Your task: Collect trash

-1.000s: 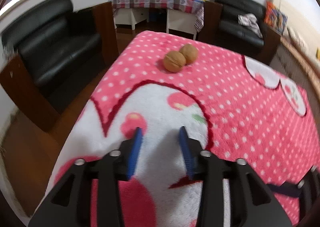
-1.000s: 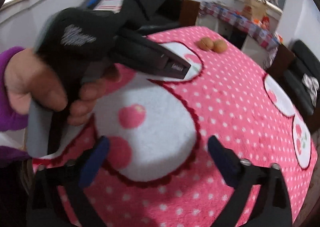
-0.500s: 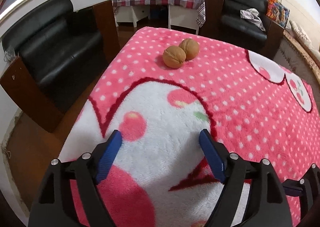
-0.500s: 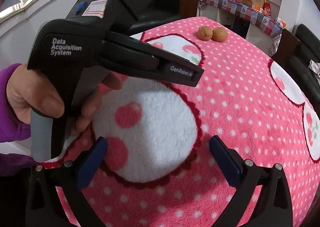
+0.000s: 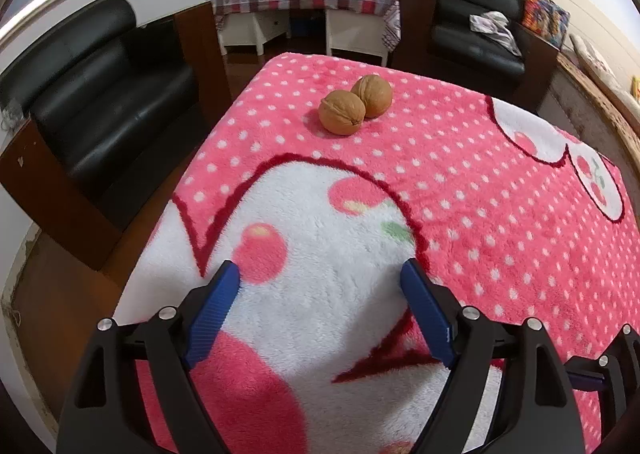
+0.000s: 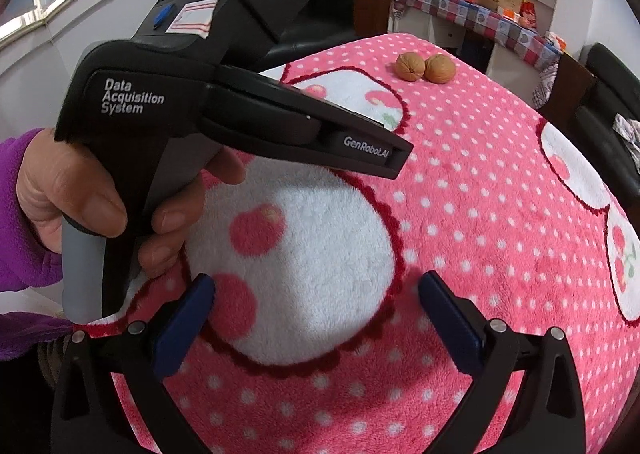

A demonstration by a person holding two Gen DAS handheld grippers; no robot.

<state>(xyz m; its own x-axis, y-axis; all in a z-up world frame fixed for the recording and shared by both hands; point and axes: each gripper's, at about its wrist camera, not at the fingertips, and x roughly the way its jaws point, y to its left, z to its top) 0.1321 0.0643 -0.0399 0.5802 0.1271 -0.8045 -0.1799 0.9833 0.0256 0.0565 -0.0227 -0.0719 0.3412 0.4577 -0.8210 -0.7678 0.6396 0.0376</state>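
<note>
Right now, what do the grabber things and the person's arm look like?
Each gripper is black plastic with two blue ribbed pads and silver bolts. The left gripper has a grey handle, a blue button, a striped sticker and white words: "Data Acquisition System" and "GenRobot.AI". The hand holding it wears a purple fleece sleeve.

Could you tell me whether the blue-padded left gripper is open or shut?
Open: the left gripper has its blue pads spread wide, with only the pink polka-dot blanket between them.

Your two walnuts [image 5: 355, 104] sit whole and brown in their shells, touching side by side on the pink dotted blanket [image 5: 460, 190], toward its far end. The nearer one [image 5: 342, 112] shows its seam facing you.
</note>
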